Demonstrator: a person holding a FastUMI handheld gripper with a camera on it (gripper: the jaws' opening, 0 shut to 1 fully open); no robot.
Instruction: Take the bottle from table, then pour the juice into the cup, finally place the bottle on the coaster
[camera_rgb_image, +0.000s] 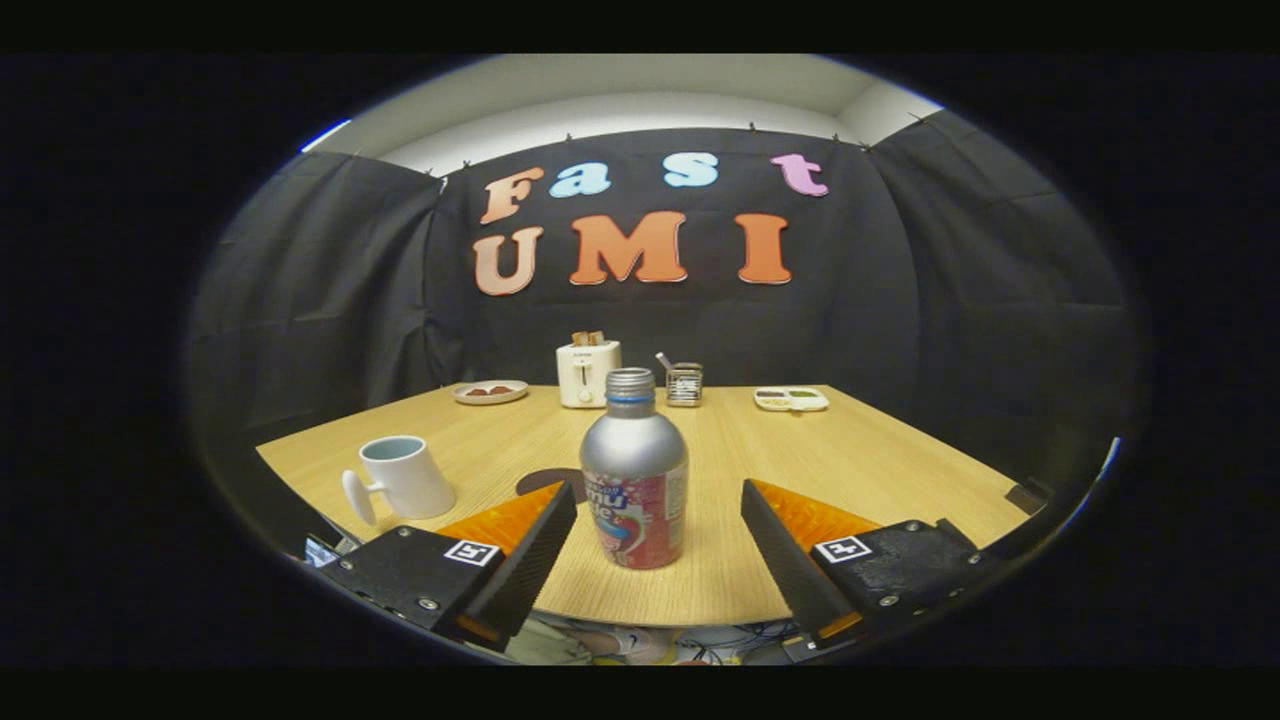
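A silver bottle (634, 470) with a red label and a screw neck stands upright on the wooden table (850, 460), between my two fingers and slightly nearer the left one. My gripper (660, 500) is open, with a gap on each side of the bottle and neither finger touching it. A white cup (402, 478) with its handle turned toward me stands to the left of the left finger. A dark round coaster (548, 482) lies flat just behind the left fingertip, between cup and bottle, partly hidden by that finger.
Along the table's far edge stand a white toaster (587, 372), a plate with food (489, 391), a small wire holder (684, 383) and a white divided tray (791, 399). The table's near edge runs just under the fingers.
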